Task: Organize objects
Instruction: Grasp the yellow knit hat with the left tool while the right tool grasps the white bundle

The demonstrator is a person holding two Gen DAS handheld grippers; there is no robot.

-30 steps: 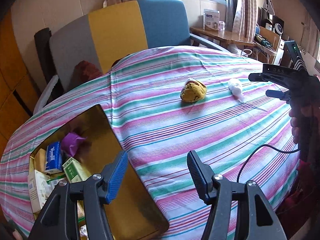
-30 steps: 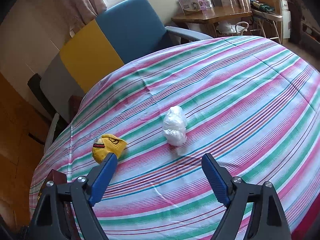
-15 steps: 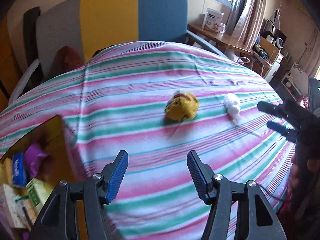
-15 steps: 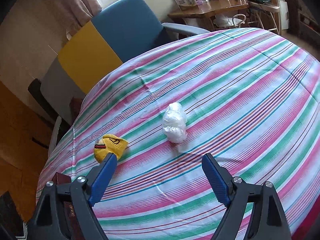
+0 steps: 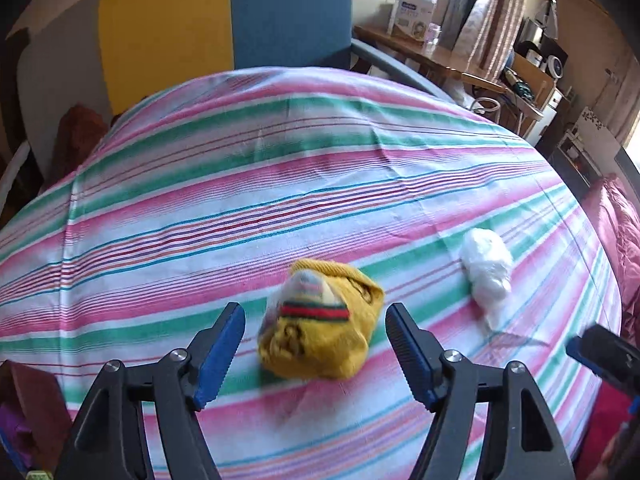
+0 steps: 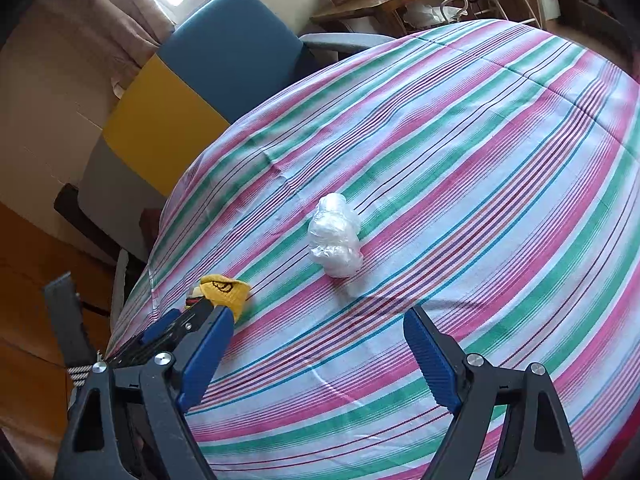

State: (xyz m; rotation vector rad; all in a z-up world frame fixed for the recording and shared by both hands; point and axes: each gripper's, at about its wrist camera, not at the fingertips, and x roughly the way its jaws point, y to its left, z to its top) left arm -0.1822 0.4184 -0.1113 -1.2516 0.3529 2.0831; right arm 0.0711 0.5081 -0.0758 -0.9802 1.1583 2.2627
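The left fingers (image 5: 315,336) had just been spreading and stood released astride the yellow sock (image 5: 320,328) on the striped desk (image 5: 280,184), pads clear, apparently readying a pinch. The right fingers (image 6: 316,344) waited released short of the white wad (image 6: 335,236). No legible writing.

- We're in somebody's home, a lived-in room.
- Striped tablecloth (image 5: 320,168) over the table.
- Blue and yellow armchair (image 5: 256,16) behind it.
- Curtains (image 6: 100,8) at a sunny window.
- Cluttered wooden side table (image 5: 432,56) with boxes.
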